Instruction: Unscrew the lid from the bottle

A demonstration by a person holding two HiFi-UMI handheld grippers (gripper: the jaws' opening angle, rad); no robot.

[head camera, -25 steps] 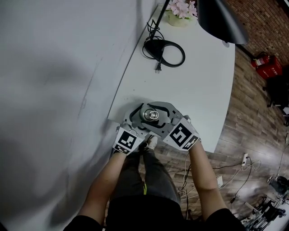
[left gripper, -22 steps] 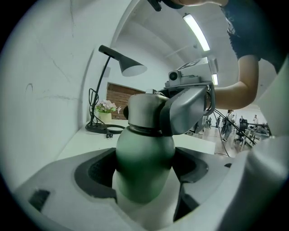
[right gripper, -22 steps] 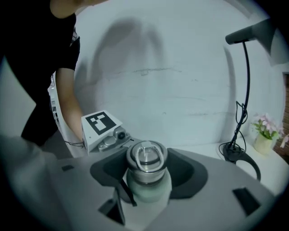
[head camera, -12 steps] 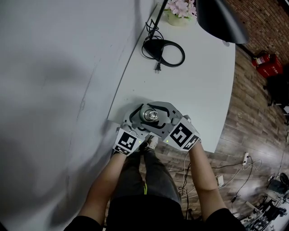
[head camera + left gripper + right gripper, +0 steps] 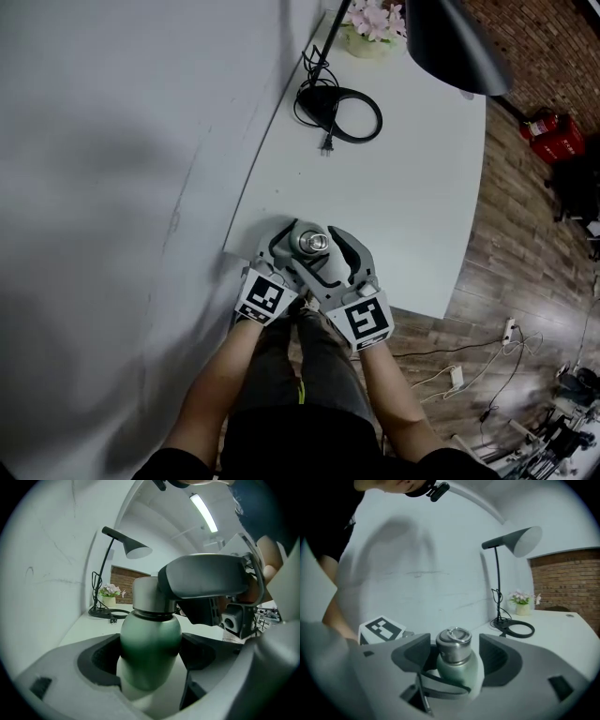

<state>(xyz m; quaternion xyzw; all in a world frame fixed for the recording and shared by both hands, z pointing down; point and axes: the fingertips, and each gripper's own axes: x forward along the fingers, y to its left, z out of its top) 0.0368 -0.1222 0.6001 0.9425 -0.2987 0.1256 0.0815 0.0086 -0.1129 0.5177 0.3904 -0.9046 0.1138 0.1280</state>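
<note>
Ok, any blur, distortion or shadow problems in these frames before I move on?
Head view: sharp, a broad soft shadow on the wall, lamp shade dark. Left gripper view: strong fisheye, black corners, bottle slightly soft. Right gripper view: fisheye too, hazy overall, lid readable.

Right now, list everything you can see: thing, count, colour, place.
bottle: one, green, upright at the table's near edge
lid: one, silver, on the bottle
table: one, white, against the wall
lamp: one, black, far end of the table
flower pot: one, pink blooms, beside the lamp
fire extinguishers: two, it seems, red, on the floor at right
floor: wood planks, right of the table
left gripper: one, grey, clamped on the bottle's body
right gripper: one, grey, jaws opening round the lid, pads clear of it
forearms: two, bare, bottom of the head view
</note>
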